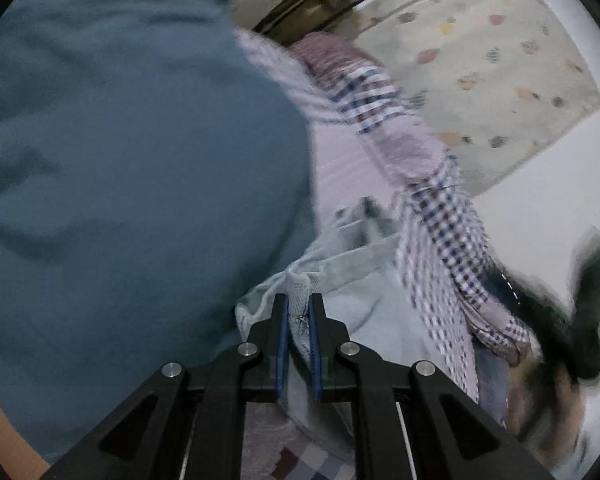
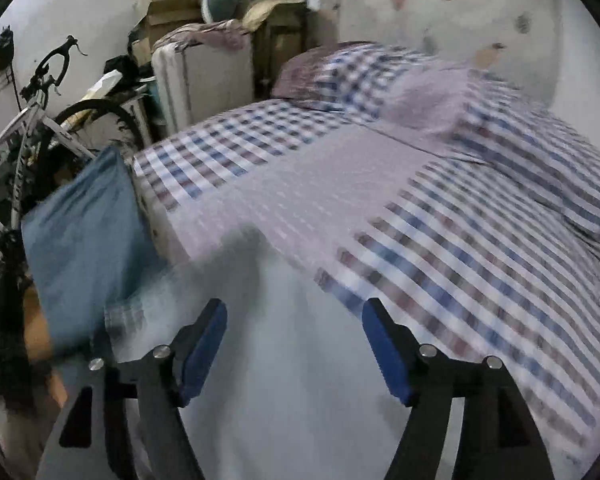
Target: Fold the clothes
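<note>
My left gripper (image 1: 299, 300) is shut on a bunched edge of a pale blue garment (image 1: 352, 280), which hangs in front of the fingers. A large teal cloth (image 1: 132, 152) fills the left of the left wrist view. In the right wrist view my right gripper (image 2: 294, 310) stands open above the same pale blue garment (image 2: 296, 360), nothing between its blue pads (image 2: 204, 344). That pale fabric lies on the checked bedsheet (image 2: 480, 280). The teal cloth (image 2: 80, 248) hangs off the bed's left side.
A checked pillow (image 2: 340, 68) lies at the bed's head. A bicycle (image 2: 40, 120), a white appliance (image 2: 204, 76) and cardboard boxes (image 2: 168, 4) crowd the floor left of the bed. A dotted curtain (image 1: 480, 60) covers the wall. A blurred dark shape (image 1: 580, 312) is at the right of the left wrist view.
</note>
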A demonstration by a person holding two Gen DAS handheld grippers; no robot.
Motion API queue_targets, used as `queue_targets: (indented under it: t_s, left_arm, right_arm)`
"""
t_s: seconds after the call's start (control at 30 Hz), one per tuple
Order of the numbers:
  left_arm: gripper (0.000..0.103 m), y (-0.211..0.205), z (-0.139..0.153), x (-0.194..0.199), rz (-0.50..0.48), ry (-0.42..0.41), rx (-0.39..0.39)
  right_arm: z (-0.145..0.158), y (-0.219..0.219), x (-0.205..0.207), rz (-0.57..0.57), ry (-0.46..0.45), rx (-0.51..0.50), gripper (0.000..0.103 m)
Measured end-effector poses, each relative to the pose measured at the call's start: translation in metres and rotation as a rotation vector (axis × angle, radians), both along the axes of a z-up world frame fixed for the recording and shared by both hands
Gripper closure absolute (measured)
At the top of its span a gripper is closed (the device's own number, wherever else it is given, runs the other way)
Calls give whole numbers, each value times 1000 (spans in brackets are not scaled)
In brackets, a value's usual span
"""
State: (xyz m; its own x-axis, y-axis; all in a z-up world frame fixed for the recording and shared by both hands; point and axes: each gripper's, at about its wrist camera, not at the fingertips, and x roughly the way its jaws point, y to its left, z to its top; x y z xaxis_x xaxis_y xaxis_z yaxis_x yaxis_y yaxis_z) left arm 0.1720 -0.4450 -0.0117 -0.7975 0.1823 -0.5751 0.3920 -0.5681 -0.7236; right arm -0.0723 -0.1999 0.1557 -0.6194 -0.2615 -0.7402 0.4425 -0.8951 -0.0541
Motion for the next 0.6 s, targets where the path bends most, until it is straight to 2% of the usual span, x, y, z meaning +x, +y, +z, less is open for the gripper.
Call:
queue_targets:
  t_s: [0.13, 0.23, 0.33, 0.37, 0.4, 0.47, 0.53, 0.6]
  left_arm:
    - [92, 7, 6, 2, 2, -6, -91]
    - [86, 9, 15, 9, 38, -7, -149]
    - [62, 10, 23, 17, 74, -8, -208]
    - [40, 10, 26, 26, 110, -1, -233]
    - [28, 10, 28, 34, 148, 10, -250]
    - [26, 13, 35, 48, 212, 36, -273]
    - [26, 44, 35, 46, 102, 55, -270]
    - [26, 78, 33, 41, -32, 72, -262]
  right_arm:
    - [-14, 98, 75, -165, -21, 54, 27]
    - [-24, 164, 130, -291, -32, 85, 27]
    - [-35, 222, 185, -388, -55, 90, 27]
    - [-38, 234, 199, -403, -60, 91, 27]
    - [-41, 244, 212, -410, -67, 92, 27]
    - [-48, 257, 234, -404, -74, 115, 27]
    - [-56, 255, 246, -375, -84, 158, 27]
    - [-69, 247, 251, -296, -102, 220, 27]
